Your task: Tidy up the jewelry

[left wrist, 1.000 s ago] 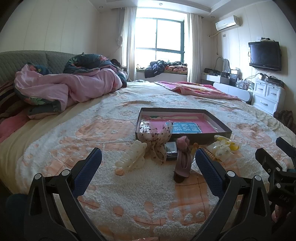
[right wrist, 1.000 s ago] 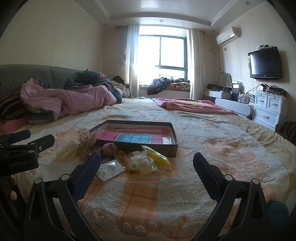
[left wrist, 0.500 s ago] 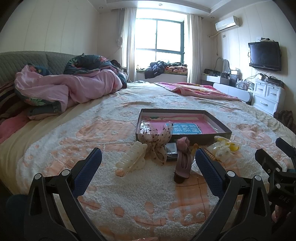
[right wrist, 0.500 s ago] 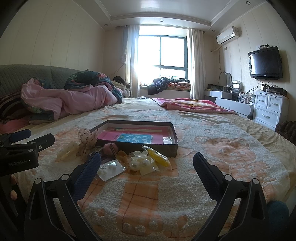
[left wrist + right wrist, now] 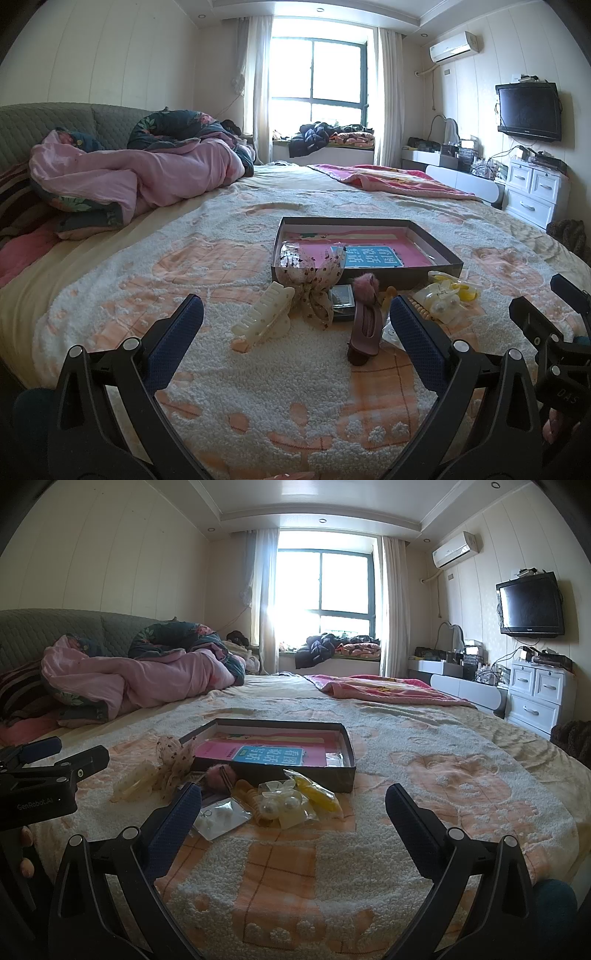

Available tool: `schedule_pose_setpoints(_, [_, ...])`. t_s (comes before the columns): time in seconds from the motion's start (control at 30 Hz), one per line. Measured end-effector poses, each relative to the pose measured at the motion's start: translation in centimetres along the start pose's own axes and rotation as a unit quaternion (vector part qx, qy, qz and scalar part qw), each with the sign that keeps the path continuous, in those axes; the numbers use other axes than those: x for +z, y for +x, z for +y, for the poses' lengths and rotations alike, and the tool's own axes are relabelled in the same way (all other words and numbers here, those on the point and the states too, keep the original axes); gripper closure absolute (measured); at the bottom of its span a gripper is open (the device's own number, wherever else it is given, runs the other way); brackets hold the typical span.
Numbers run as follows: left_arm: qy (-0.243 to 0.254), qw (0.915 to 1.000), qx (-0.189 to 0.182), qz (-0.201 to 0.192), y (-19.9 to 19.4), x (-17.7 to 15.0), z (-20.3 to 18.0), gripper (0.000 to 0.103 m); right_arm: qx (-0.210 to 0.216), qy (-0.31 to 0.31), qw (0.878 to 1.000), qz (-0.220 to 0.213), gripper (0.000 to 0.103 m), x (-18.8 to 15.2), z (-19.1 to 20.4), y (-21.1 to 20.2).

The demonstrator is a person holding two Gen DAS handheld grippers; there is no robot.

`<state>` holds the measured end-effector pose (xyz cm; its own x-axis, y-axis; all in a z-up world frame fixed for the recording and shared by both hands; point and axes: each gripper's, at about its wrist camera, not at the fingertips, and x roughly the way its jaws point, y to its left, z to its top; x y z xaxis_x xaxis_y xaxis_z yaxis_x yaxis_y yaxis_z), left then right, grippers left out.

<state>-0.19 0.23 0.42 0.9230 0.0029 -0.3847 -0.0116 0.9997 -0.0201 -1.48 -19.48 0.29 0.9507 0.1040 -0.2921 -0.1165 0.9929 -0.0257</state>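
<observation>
A dark shallow box (image 5: 441,254) (image 5: 349,749) with a pink and blue booklet inside sits on the bed. In front of it lie a cream claw clip (image 5: 264,314) (image 5: 135,781), a spotted fabric bow (image 5: 314,284) (image 5: 175,758), a mauve clip with a pink pompom (image 5: 365,321) (image 5: 218,775), a small dark card (image 5: 341,297), pearl earrings in a clear bag (image 5: 280,806) (image 5: 445,301), a yellow piece (image 5: 319,794) and a white earring packet (image 5: 219,818). My left gripper (image 5: 295,328) stands open just short of the clips. My right gripper (image 5: 293,816) is open near the pearl bag.
The knobbly peach bedspread (image 5: 184,266) stretches all around. A heap of pink quilts (image 5: 140,173) lies at the back left, a pink blanket (image 5: 388,181) at the back right. White drawers (image 5: 535,192) and a wall TV (image 5: 528,110) stand beyond the bed's right edge.
Both views have crept slightly closer to the items. Nothing was picked up or moved.
</observation>
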Motion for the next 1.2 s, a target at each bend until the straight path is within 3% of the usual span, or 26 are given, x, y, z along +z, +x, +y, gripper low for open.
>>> schedule_pose_setpoints(0.6, [-0.005, 0.9999, 0.009, 0.002, 0.1, 1.3, 1.2, 0.011, 0.012, -0.005, 1.0, 0.006, 0.006, -0.5, 0.5, 0.7])
schedule_pose_setpoints(1.2, [-0.023, 0.9979, 0.037, 0.049, 3.1, 0.6, 3.9, 0.011, 0.051, -0.027, 0.996, 0.065, 0.006, 0.2, 1.6, 4.6])
